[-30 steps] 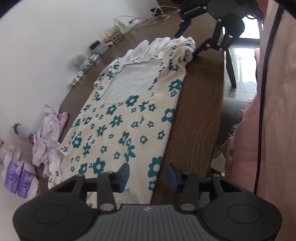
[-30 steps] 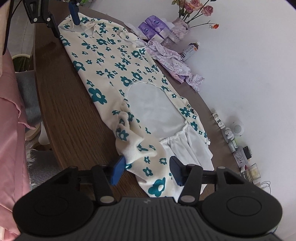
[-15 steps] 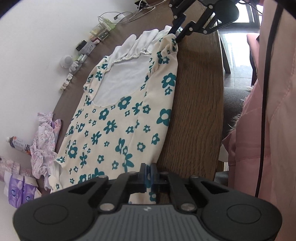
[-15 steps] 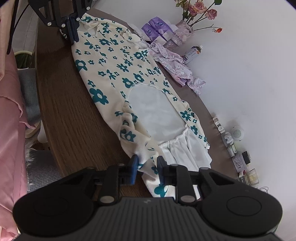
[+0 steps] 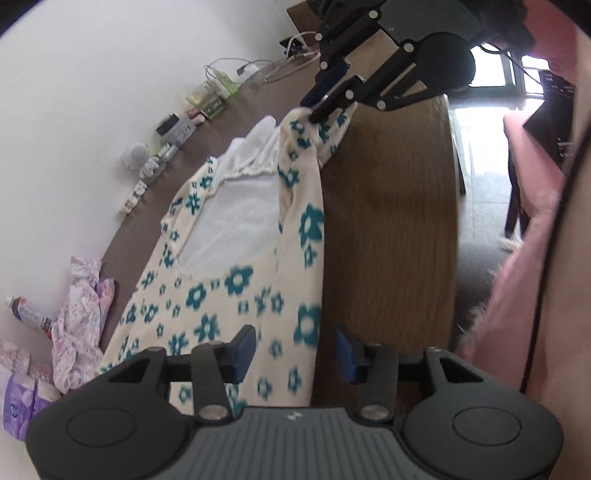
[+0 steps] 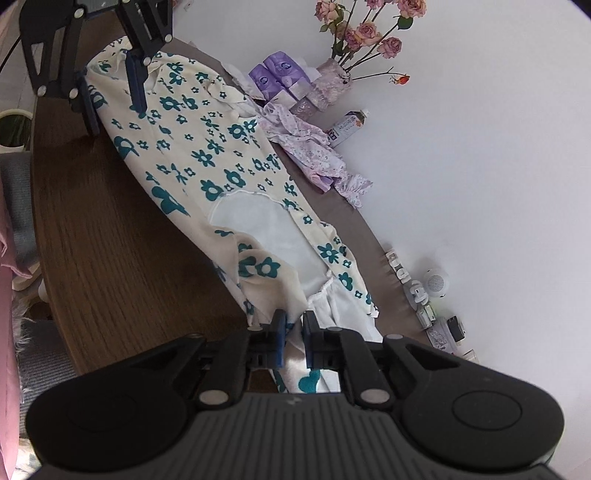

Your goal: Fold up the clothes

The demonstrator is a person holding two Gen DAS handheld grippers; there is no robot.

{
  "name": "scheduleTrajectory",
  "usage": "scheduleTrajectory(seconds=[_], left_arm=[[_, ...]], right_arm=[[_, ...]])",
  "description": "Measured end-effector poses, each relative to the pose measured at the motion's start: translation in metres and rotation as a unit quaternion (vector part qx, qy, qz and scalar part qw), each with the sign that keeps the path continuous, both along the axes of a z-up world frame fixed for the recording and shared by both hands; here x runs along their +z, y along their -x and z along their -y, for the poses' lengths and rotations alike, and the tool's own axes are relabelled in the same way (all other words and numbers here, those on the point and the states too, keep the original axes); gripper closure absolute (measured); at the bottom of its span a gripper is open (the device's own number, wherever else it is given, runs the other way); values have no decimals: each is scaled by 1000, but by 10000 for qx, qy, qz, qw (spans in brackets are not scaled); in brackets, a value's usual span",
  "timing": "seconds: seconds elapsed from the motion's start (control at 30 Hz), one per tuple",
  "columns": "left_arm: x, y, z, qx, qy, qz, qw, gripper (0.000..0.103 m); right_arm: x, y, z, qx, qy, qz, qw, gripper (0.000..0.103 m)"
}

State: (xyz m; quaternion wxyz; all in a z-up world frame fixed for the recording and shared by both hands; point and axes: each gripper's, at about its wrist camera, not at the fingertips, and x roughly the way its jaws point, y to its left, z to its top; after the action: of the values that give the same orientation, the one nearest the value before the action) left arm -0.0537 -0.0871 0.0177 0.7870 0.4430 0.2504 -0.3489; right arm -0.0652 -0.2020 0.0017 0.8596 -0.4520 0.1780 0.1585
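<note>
1. The floral dress lies lengthwise on the wooden counter.
2. The right gripper has its jaws clamped on the dress's sleeve end, lifting it.
3. The left gripper has its jaws apart over the hem.

Wooden table, dark grain, set against a white wall. Along the wall side: a vase of pink roses, purple tissue packs, a crumpled lilac floral garment, a small drink bottle, a round white speaker, and white cables. A grey rug lies on the floor.
</note>
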Motion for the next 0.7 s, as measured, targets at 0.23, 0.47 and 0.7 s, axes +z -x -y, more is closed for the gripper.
scheduleTrajectory(seconds=[0.23, 0.47, 0.7], left_arm=[[-10, -5, 10, -36, -183, 165, 9997, 93], [-12, 0, -28, 506, -335, 207, 9979, 96], [-5, -1, -36, 666, 3, 527, 9964, 101]], right_arm=[[11, -7, -3, -110, 54, 161, 9998, 100], [5, -10, 9, -201, -210, -78, 9995, 100], [8, 3, 7, 100, -764, -657, 9949, 53]])
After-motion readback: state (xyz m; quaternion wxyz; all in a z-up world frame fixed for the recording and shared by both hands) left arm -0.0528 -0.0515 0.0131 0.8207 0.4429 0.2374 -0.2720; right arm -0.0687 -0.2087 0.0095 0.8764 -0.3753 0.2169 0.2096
